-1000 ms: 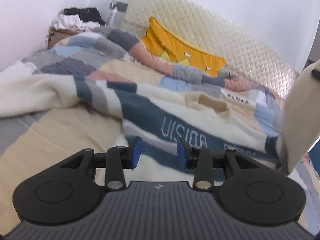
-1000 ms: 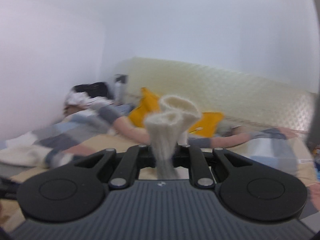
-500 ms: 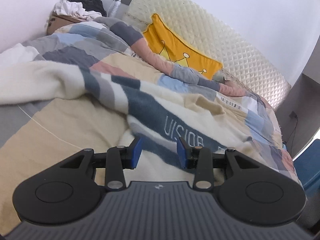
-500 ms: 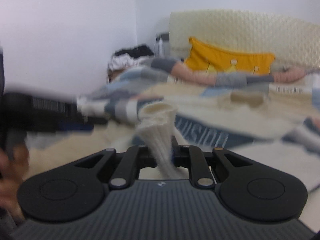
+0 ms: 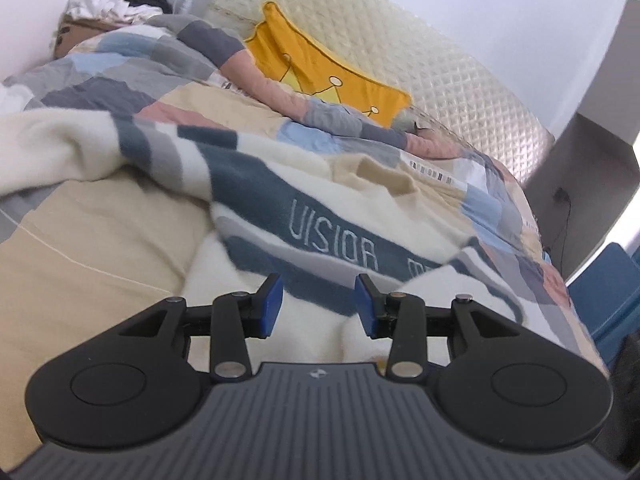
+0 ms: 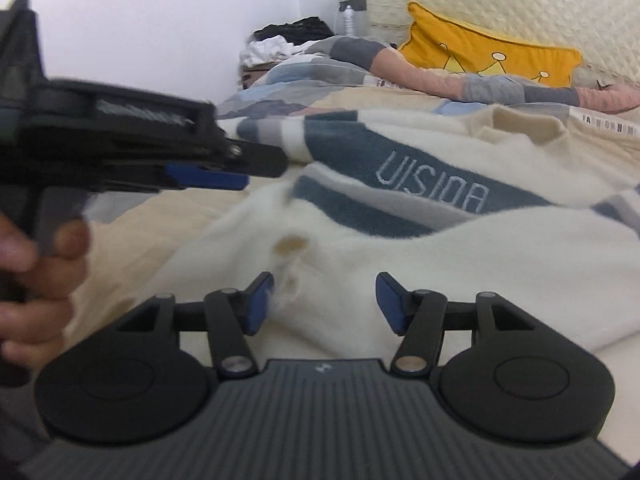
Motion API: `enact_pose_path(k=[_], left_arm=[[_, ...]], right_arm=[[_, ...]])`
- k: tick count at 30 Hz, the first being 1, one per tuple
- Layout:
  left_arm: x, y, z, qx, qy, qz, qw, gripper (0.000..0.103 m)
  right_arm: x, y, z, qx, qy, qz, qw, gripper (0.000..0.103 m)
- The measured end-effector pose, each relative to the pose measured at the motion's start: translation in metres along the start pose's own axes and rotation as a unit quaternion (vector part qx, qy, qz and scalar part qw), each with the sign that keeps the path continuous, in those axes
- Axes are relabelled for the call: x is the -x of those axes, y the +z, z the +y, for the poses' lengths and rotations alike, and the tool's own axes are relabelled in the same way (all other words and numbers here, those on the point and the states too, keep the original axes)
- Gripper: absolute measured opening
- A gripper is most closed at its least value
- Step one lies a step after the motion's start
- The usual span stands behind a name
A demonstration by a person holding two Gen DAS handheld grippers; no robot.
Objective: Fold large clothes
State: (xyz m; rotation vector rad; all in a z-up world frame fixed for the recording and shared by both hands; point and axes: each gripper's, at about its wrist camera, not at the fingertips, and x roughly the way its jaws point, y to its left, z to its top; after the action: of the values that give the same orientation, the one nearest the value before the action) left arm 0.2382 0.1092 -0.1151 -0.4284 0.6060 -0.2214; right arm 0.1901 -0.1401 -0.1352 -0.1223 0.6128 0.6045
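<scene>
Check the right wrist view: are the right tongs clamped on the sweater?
No: the right tongs are opening, and the cream sweater lies loose between the spread blue pads.

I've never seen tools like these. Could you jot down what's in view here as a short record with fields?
Setting: bed with patchwork quilt
Garment: cream knit sweater with blue and grey stripes, spread on the bed
Lettering: pale letters on the blue stripe
Right gripper: jaws opening, sweater lying below, not pinched
Left gripper: open over the sweater, holding nothing
Behind: yellow crown-print pillow, quilted cream headboard
</scene>
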Motion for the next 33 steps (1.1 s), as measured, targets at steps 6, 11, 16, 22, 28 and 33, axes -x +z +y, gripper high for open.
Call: enact_pose_path(k=[6,11,16,22,28,33], left_arm=[[-0.001,-0.007,-0.013,-0.024,-0.017,0.008,0.9995,0.045],[-0.003,-0.012,-0.029,-0.054,-0.027,0.010,0.9981,0.045],[-0.012,-0.025,-0.053,-0.086,-0.018,0.031,0.9957,0.045],[-0.032,-0.033,-0.058,-0.110,0.008,0.050,0.9926,0.045],[-0.054,-0.047,-0.062,-0.138,0.034,0.082,0.9864,0.045],[-0.069,-0.054,-0.057,-0.133,0.056,0.104,0.9840,0.045]], right_arm=[[0.043,0.000,-0.012,-0.003,-0.011,0.002,1.000,0.059],[0.060,-0.013,-0.039,-0.046,-0.026,-0.020,0.998,0.059],[0.053,-0.018,-0.069,-0.094,-0.069,-0.019,0.993,0.059],[0.042,-0.019,-0.105,-0.171,-0.079,-0.031,0.982,0.059],[0.019,-0.015,-0.109,-0.127,-0.092,-0.018,0.987,0.058],[0.004,-0.021,-0.113,-0.134,-0.089,0.002,0.987,0.057]])
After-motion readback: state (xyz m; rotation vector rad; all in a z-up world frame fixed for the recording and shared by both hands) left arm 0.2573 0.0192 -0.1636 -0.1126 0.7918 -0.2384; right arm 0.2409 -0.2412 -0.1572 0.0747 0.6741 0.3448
